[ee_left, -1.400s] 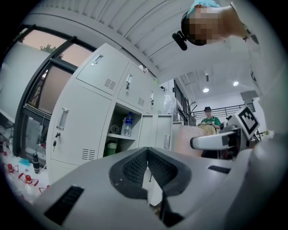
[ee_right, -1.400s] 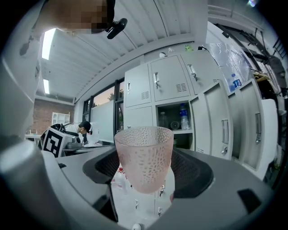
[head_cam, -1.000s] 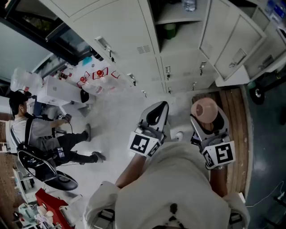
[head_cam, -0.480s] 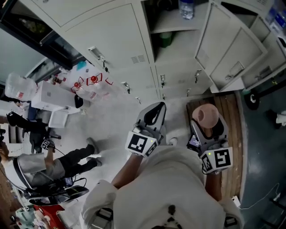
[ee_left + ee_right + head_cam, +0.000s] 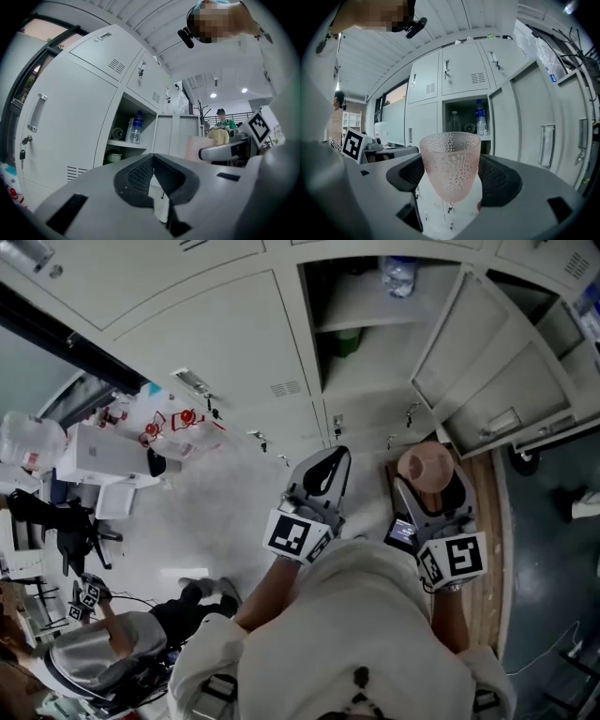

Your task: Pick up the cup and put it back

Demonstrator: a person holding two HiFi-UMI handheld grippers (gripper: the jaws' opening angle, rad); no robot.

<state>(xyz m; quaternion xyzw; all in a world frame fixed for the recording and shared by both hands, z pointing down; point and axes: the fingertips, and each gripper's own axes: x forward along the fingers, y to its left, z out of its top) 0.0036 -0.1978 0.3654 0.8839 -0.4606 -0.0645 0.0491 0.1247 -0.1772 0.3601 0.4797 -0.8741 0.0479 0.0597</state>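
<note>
A pink dimpled cup (image 5: 451, 164) stands upright between the jaws of my right gripper (image 5: 452, 180), which is shut on it. In the head view the cup (image 5: 425, 466) shows at the tip of that gripper (image 5: 429, 486), below the open locker compartment (image 5: 375, 324). My left gripper (image 5: 322, 474) is beside it on the left, its jaws closed together with nothing in them (image 5: 153, 176). The pink cup (image 5: 199, 147) also appears at the right in the left gripper view.
The open compartment holds a water bottle (image 5: 481, 117) on a shelf and a green pot (image 5: 351, 307) lower down. Its door (image 5: 483, 371) swings out to the right. Closed locker doors (image 5: 216, 334) stand to the left. A person (image 5: 122, 652) crouches on the floor at the lower left.
The view has tilted up toward the lockers, so the open compartment shows more fully. Both grippers keep their places and the cup stays held. The person on the floor has shifted lower left.
</note>
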